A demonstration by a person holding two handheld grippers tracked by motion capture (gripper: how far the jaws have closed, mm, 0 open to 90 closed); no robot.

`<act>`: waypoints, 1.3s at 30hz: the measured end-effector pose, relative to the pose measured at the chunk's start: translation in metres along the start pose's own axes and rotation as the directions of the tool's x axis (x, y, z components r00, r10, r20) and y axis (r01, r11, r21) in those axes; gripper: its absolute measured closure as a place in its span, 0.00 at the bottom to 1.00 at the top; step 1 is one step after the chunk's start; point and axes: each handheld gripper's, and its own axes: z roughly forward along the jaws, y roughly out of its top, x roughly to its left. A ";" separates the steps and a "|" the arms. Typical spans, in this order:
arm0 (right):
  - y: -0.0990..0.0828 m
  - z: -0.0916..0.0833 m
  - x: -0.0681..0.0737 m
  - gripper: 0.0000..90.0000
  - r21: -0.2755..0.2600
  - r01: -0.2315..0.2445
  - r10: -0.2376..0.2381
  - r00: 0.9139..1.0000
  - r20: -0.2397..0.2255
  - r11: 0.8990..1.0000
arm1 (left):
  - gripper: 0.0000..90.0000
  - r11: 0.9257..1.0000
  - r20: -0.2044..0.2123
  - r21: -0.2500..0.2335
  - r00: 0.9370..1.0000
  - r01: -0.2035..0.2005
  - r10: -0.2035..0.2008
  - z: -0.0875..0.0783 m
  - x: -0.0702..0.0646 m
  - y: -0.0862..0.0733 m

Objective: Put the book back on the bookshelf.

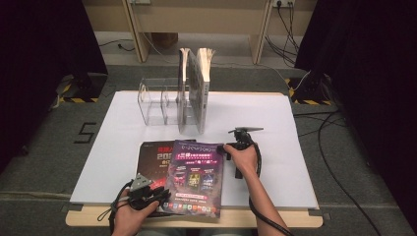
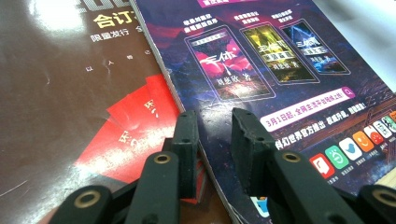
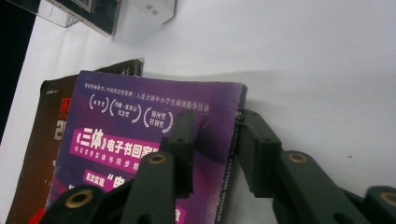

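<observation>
Fingers (image 3: 180, 135) of right gripper (image 3: 212, 126) astride far right corner of purple magazine (image 1: 195, 177), one over the cover, one off its edge; pressing or merely poised, cannot tell; likewise left gripper (image 2: 212, 123) at near left edge; magazine flat atop dark magazine (image 1: 152, 160) on white table (image 1: 275, 128); probably light, floppy, glossy-slick; best pinched near the stiffer bound edge.
</observation>
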 end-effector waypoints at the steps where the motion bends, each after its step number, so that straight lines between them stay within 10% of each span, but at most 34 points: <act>1: 0.000 0.000 0.000 0.80 0.001 -0.001 0.001 1.000 -0.005 1.000 | 0.79 1.000 0.000 0.000 1.000 0.000 0.000 0.000 0.000 0.000; 39: -0.005 -0.009 0.016 0.93 -0.027 -0.016 0.012 0.992 -0.126 1.000 | 0.79 1.000 0.002 0.002 1.000 -0.005 0.005 -0.003 0.003 -0.001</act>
